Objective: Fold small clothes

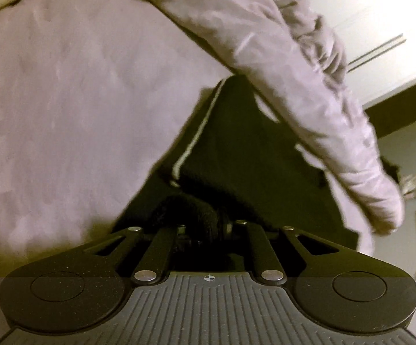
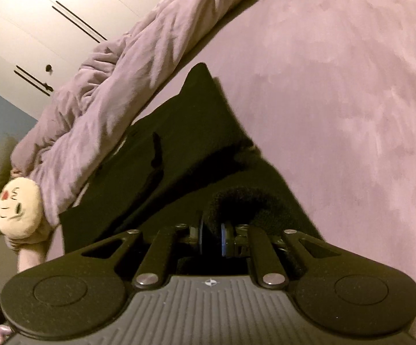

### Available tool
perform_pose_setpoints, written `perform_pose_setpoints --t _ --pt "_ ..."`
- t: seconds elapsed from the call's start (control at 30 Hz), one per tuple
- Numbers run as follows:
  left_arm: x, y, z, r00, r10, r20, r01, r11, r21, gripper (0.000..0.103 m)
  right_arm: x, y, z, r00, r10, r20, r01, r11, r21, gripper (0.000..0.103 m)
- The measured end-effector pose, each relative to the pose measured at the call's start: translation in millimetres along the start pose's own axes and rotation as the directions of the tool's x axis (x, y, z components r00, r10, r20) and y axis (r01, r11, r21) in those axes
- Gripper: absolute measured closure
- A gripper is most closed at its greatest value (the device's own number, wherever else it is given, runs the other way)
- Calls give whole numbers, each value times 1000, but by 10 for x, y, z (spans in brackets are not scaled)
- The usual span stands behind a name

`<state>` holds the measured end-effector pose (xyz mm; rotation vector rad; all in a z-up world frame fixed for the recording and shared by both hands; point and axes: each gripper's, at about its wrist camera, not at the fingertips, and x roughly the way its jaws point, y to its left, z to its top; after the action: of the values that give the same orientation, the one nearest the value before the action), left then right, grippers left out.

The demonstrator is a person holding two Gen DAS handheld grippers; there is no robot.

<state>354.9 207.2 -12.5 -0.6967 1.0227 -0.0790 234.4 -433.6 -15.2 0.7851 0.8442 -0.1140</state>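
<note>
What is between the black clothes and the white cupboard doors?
In both wrist views, a bunched purple blanket lies between the black garment and the white cupboard doors.

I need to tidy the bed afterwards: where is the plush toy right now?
The plush toy shows only in the right wrist view, at far left, at the end of the bunched purple blanket, left of the black garment.

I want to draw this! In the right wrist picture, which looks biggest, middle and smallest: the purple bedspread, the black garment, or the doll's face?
1. Purple bedspread, biggest.
2. Black garment, though nearness to the camera may enlarge it.
3. Doll's face, smallest.
</note>
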Motion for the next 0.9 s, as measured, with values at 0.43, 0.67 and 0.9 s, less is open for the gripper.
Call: perform_pose_setpoints --t 0.43,0.67,0.9 --pt "-98 -64 -69 992 110 -56 -83 931 356 24 5 175 13 975 -220 24 209 885 -416 51" --pt "252 -183 -74 988 95 -124 -31 898 439 25 404 403 7 972 -230 -48 150 765 -627 41" --pt "540 -355 -4 985 101 -139 -14 853 522 48 766 604 18 961 -248 -121 86 686 -722 68"
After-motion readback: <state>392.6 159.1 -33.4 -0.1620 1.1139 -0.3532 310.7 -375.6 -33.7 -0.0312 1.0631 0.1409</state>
